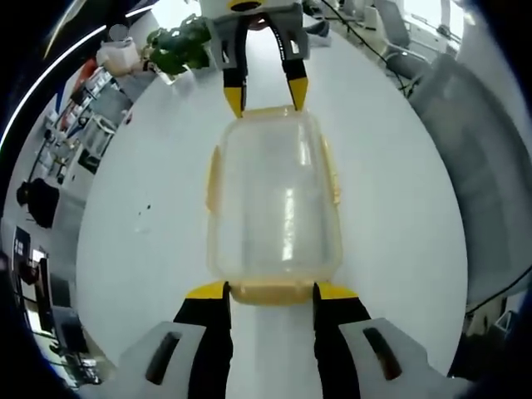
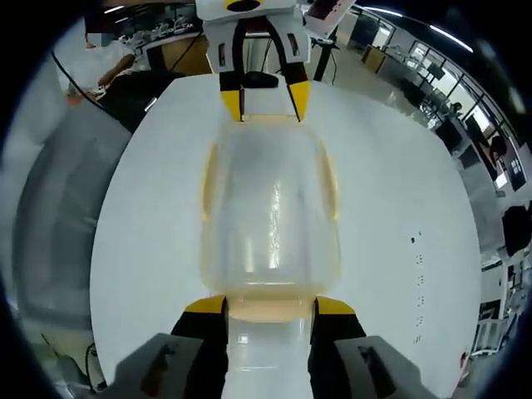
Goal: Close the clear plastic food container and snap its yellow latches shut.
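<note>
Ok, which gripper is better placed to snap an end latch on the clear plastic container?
Nearly even, left by a hair: the left gripper has its jaws flanking the near yellow end latch, centred. The right gripper straddles the opposite yellow latch likewise.

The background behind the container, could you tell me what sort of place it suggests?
Probably an open-plan lab or office: a white table holding the clear container, cluttered shelving at one side, and rows of desks beyond.

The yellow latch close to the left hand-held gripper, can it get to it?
Probably yes. The left hand-held gripper is open, and the yellow latch at the near end of the box sits right between its jaws with nothing in the way.
</note>
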Available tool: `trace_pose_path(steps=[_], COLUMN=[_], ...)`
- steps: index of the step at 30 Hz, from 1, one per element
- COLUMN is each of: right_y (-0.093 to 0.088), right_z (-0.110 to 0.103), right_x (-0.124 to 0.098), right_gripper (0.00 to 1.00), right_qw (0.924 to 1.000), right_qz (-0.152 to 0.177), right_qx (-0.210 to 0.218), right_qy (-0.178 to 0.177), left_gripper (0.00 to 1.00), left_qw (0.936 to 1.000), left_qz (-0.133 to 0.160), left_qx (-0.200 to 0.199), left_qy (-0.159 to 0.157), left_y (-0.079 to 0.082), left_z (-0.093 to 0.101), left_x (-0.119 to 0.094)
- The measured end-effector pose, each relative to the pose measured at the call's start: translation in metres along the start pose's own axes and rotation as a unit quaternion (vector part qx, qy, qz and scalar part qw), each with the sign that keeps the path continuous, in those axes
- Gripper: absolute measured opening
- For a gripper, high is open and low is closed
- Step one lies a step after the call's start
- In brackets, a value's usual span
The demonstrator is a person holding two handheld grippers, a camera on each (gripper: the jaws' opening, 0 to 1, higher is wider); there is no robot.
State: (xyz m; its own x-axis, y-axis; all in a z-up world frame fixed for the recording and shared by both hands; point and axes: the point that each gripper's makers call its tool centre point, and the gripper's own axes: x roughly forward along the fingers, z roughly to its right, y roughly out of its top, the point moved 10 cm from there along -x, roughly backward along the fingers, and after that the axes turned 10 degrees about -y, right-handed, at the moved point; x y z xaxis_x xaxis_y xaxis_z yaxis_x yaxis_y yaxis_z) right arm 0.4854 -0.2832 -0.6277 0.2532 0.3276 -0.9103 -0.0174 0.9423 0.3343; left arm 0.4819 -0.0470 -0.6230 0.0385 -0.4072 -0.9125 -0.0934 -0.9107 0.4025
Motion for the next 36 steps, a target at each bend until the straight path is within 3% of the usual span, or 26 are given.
trace_pose_path(steps=[28, 36], right_y=[-0.051, -0.061], right_z=[0.006, 0.008], right_x=[-0.011, -0.011], right_gripper=[0.35, 0.35], right_qw=[0.9997, 0.9995], right_qz=[-0.015, -0.017], right_qx=[0.003, 0.008], right_qy=[0.018, 0.026], left_gripper=[0.35, 0.35], left_qw=[0.9998, 0.9997], left_qz=[0.015, 0.020], left_qx=[-0.008, -0.007], left_qy=[-0.009, -0.015], left_y=[0.045, 0.051], left_z=[-0.004, -0.007], left_x=[0.028, 0.033])
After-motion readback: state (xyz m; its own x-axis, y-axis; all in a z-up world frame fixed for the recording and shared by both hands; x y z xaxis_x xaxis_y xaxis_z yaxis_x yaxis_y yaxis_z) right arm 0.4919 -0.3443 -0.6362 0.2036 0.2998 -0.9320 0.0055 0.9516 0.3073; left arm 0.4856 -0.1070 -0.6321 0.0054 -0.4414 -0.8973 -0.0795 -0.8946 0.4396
